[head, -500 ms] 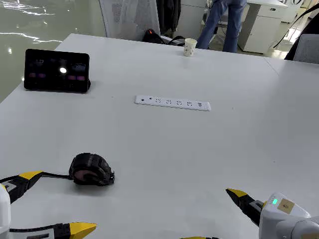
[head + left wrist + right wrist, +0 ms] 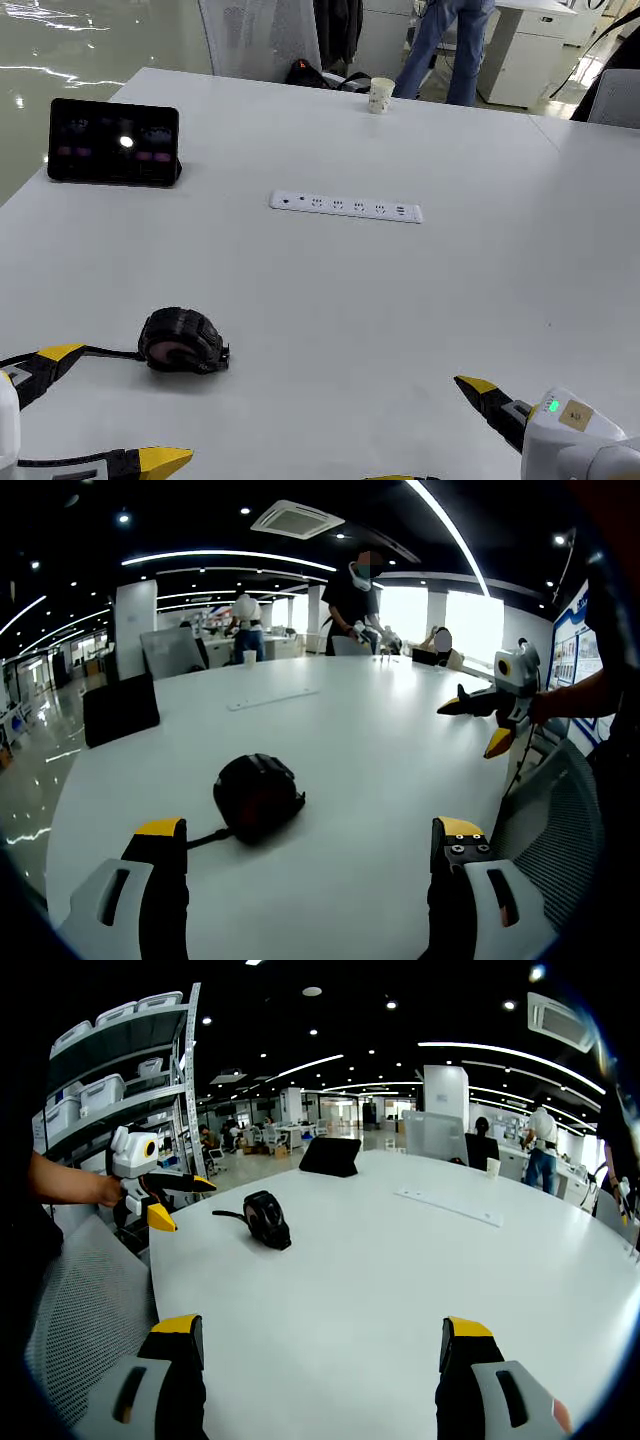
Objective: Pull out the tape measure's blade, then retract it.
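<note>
Tape measure [image 2: 183, 341] nr table [image 2: 400, 290] edge, left gripper [image 2: 112, 405] close.

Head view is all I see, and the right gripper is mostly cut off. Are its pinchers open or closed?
Observer: Open. The right gripper view shows the yellow-tipped right gripper with jaws wide apart over the white table.
Operator: Is the tape measure near it?
Observer: No. There the round black tape measure lies far ahead, by the left gripper.
Operator: Is that one touching it?
Observer: Left gripper view: open jaws short of it; its strap reaches one jaw, contact unclear.
</note>
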